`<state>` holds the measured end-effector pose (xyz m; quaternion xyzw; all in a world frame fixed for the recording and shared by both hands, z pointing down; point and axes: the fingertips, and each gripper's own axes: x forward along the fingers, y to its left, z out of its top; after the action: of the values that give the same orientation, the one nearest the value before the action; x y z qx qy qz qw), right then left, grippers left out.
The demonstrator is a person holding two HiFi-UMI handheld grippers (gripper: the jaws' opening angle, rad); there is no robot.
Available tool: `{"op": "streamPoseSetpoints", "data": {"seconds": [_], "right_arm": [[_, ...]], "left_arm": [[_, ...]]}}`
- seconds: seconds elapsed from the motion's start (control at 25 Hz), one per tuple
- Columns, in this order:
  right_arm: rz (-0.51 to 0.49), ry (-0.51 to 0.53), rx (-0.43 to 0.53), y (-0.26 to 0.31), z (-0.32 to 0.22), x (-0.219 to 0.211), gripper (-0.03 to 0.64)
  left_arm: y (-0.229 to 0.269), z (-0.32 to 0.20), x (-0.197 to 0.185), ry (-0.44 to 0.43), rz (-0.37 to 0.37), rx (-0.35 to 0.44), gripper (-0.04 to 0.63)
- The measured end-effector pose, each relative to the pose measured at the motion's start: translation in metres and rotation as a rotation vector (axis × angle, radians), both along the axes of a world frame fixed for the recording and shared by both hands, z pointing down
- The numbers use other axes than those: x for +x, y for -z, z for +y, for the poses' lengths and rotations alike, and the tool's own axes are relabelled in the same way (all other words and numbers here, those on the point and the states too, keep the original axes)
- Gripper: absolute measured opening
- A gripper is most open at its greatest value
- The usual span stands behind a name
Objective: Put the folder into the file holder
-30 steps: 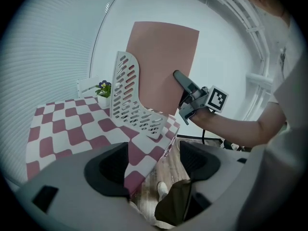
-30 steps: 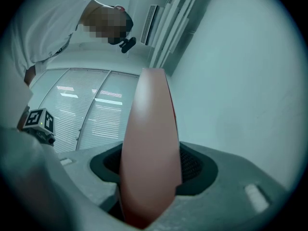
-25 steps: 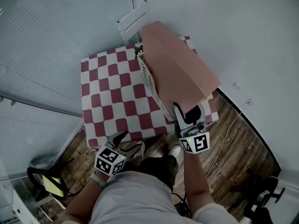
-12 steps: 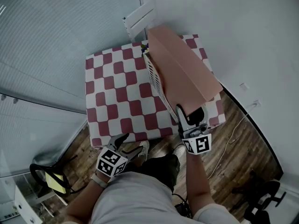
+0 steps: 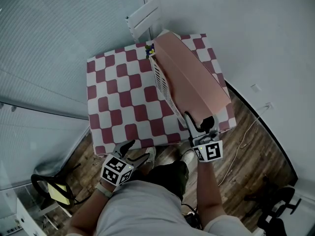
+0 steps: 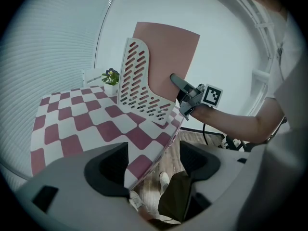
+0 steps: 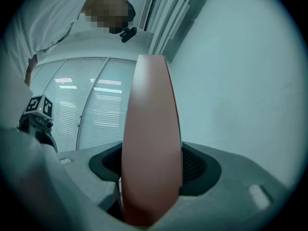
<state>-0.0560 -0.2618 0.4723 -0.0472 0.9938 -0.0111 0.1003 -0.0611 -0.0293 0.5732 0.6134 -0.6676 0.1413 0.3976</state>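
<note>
**Right gripper clamped on folder at the file holder; left gripper idle**

Nearest the person: the left gripper (image 6: pixel 153 165) is held low, off the near edge of the table (image 5: pixel 118 97). Its jaws stand wide apart with nothing between them. Through the gap its own view shows only the table edge, the wooden floor (image 5: pixel 251 151) and a shoe (image 6: pixel 164 179).

Right gripper (image 5: pixel 199 124): held at the near right corner of the table, jaws pointing away from the person. Its own view shows both pads pressed on the near edge of the pink folder (image 5: pixel 189 80), one on each face. The folder fills the gap completely.

Folder: stands on edge, running from the gripper away toward the far side of the table and leaning to the right. Its left face lies against the white slotted file holder (image 5: pixel 161 85). In the left gripper view it rises well above the holder's curved side wall. Its bottom edge is hidden behind that wall, so I cannot tell whether it is seated on the base.

File holder: upright on the right half of the red-and-white checked cloth.

Farther back: a small potted plant (image 5: pixel 149 49) sits just beyond the holder's far end.
</note>
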Motion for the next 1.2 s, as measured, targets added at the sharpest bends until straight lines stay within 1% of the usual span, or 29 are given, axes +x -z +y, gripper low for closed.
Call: {"op": "streamPoseSetpoints", "data": {"seconds": [0.2, 0.48, 0.64, 0.88, 1.2], "right_arm": [[0.081, 0.017, 0.072, -0.007, 0.006, -0.005, 0.291], [0.219, 0.013, 0.081, -0.029, 0.001, -0.007, 0.311], [0.21, 0.002, 0.048, -0.034, -0.002, -0.005, 0.317], [0.205, -0.002, 0.033, -0.035, -0.004, -0.003, 0.318], [0.22, 0.002, -0.023, -0.026, -0.003, 0.016, 0.318]], "left_arm": [[-0.001, -0.001, 0.002, -0.005, 0.003, -0.002, 0.333], [-0.003, 0.001, 0.003, -0.011, 0.004, -0.011, 0.333], [-0.006, 0.001, 0.004, -0.017, 0.005, -0.019, 0.333], [-0.007, -0.004, 0.007, -0.029, 0.01, -0.019, 0.333], [0.003, -0.03, 0.011, -0.056, 0.017, 0.029, 0.333]]}}
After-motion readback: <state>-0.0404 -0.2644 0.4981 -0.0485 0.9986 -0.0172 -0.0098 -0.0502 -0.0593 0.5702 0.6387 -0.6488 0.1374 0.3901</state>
